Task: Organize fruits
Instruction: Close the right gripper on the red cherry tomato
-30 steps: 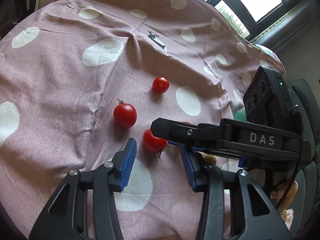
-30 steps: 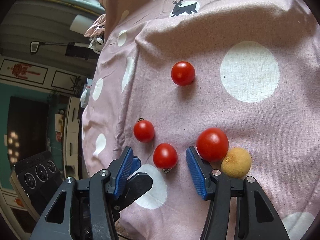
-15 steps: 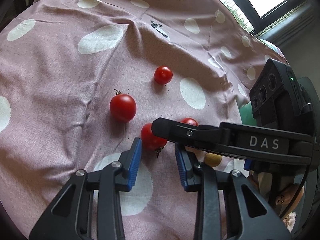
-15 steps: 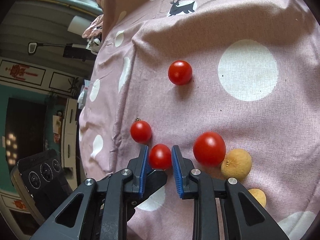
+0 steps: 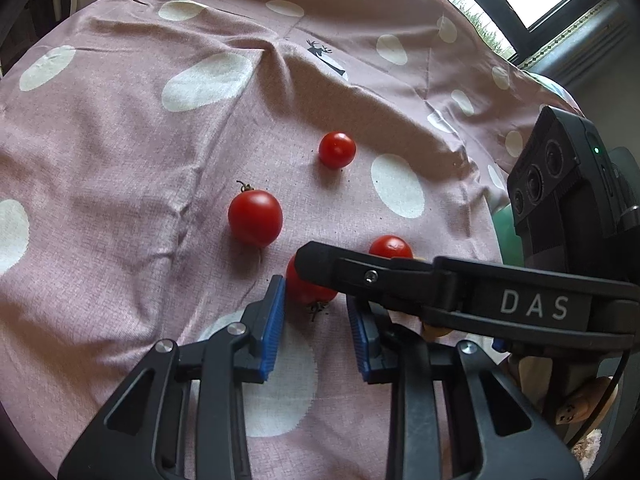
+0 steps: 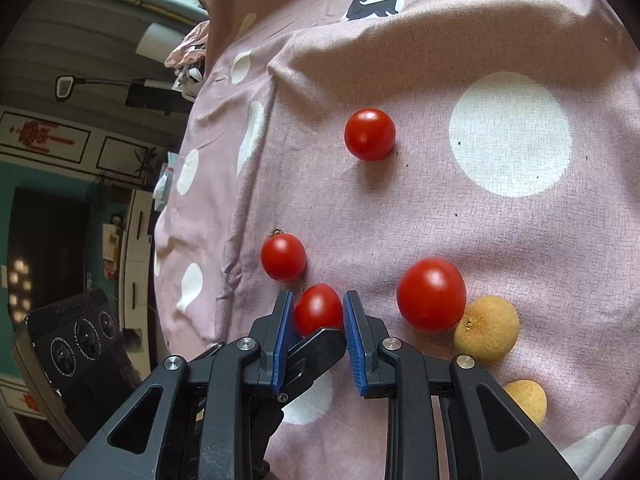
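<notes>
The right gripper [image 6: 316,320] has closed its blue pads on the near tomato [image 6: 318,310], which sits on the cloth [image 6: 500,220] just near of the stemmed tomato [image 6: 283,258]. The left gripper [image 5: 316,316] is about half open, holding nothing, pads either side of that same tomato. Both point at it; the right already has it, so the lift looks to be its job

"DAS" in white letters on right claw [image 5: 316,264] black body.
</notes>
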Demonstrator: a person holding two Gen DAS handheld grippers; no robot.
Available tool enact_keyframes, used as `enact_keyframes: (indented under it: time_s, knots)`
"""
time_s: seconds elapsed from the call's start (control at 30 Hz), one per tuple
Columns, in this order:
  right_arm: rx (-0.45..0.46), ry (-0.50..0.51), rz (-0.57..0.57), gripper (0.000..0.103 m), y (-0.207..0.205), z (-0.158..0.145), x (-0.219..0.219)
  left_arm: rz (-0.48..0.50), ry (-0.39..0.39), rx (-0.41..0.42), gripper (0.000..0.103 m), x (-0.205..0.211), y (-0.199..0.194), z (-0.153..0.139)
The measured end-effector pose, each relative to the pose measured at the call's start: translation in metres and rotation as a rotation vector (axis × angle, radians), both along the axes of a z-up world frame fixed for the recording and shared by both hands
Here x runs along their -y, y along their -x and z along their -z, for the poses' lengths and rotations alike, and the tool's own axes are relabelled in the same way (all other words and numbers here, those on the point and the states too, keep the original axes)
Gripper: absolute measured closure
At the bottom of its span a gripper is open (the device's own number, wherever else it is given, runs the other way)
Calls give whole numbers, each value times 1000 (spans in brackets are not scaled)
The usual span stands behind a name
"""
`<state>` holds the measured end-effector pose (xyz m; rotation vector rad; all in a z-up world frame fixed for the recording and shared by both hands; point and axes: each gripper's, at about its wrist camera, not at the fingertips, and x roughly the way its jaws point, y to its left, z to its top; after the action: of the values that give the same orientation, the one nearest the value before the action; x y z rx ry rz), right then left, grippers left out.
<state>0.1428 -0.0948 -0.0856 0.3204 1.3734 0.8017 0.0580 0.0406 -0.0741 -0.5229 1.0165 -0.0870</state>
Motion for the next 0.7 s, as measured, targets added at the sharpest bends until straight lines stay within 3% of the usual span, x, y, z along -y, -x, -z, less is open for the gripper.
enact_keyframes:
  time_s: [0.43,0.7]
  knots:
    - [124,7,-11,73,15,-25,0,19,-31,73,75,7,11,-19]
    - [97,99,-2,73,12,-10,-8,20,-24,-11,77,9,3,-1]
